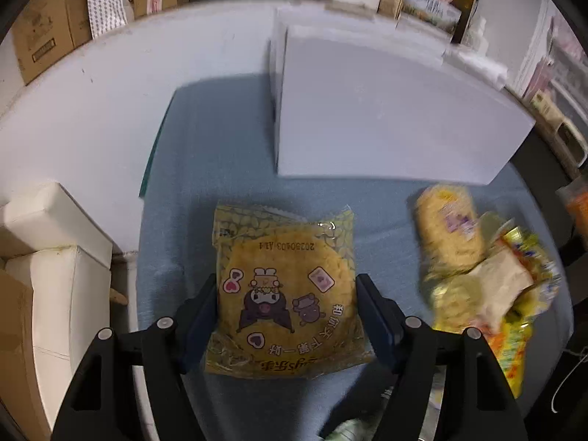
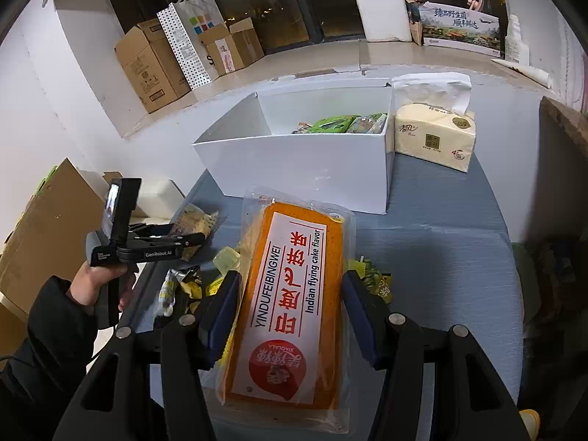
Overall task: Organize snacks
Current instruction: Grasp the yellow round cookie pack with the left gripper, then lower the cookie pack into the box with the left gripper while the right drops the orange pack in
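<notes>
Right wrist view, surface: I see a blue-grey tabletop (image 2: 459,257) carrying a white box (image 2: 294,169) and a tissue pack (image 2: 435,136) touching the box's right side.
Room: cardboard cartons (image 2: 147,73) and a dotted paper bag (image 2: 187,36) stand on the floor by dark windows.
Right gripper (image 2: 290,316): my jaws pinch the cake pack (image 2: 290,305) at both long edges.
Cake pack: orange slab in clear wrap, white label with red print; long axis runs away from the camera toward the box.
Left gripper (image 1: 286,316): jaws clamped on the yellow pack (image 1: 286,294), held above the tabletop in front of the box.
Yellow pack: roughly square, cartoon print, text upside down to me.
Snack pile (image 1: 477,275): blurred yellow wrappers to the right.
Box contents: green packets (image 2: 341,123) at its far right.
</notes>
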A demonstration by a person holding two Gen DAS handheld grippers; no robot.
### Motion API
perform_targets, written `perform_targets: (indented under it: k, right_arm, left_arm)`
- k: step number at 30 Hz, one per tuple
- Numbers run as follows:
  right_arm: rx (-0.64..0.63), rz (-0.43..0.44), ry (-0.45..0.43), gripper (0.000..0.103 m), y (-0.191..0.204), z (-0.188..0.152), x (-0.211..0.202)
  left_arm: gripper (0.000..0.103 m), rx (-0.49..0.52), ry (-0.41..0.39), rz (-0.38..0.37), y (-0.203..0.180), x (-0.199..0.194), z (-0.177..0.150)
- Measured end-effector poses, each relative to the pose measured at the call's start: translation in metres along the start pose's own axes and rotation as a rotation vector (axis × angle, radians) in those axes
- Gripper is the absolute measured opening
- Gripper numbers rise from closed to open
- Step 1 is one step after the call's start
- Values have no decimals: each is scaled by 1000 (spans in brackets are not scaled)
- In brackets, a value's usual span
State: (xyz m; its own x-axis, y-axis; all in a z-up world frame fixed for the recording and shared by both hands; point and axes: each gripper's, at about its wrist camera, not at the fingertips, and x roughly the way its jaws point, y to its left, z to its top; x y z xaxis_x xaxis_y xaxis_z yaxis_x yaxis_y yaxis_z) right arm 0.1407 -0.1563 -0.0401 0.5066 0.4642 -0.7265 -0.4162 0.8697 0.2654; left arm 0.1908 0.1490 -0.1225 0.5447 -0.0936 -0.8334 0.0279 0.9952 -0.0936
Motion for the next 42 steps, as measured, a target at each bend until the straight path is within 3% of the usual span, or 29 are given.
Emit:
perform_targets:
  k: [2,3,4,7,10,12,13,14,16,18,22,24,39,42]
  right_arm:
    - [5,2,0,56,-1,0,1]
    - [12,20,-4,40,-2,1,2]
    - [18,2,-7,6,-2,2,2]
    - [-13,-94,3,4,-2,5,10]
    - [18,-70,24,4,-15,2,20]
    - [47,-73,40,7,-26,0,22]
    - [57,-71,40,22,-29,-1,21]
    - [68,-77,35,59,-33,-2,19]
    - [48,-51,20,95,-36,-4,13]
    - [-6,-28,15,95,-33,-10,8]
    - [-188,-138,90,95,-26,-40,9]
    - [-228,-139,141,95,-26,-58,14]
    - [-342,-137,360,95,-28,-105,49]
    - [-337,-122,356,95,-30,-107,48]
  left_arm:
    - [76,0,-44,10,-6,-17,0]
    - [76,2,-74,6,-12,-29,2]
    - [76,7,-101,0,-17,-39,3]
    - [76,35,-158,0,-34,-62,6]
    - [76,43,-169,-23,-42,-69,5]
    - [76,56,-172,-27,-49,-71,4]
    - [76,61,-172,-36,-49,-71,5]
    - [76,66,-173,-42,-52,-72,4]
    - [76,70,-175,-50,-56,-73,4]
    - [76,70,-175,-63,-61,-73,5]
    - [76,78,-177,-75,-69,-77,5]
    - [76,86,-178,-71,-75,-77,5]
    - [76,116,-174,-85,-89,-83,3]
    - [76,117,-173,-90,-88,-83,4]
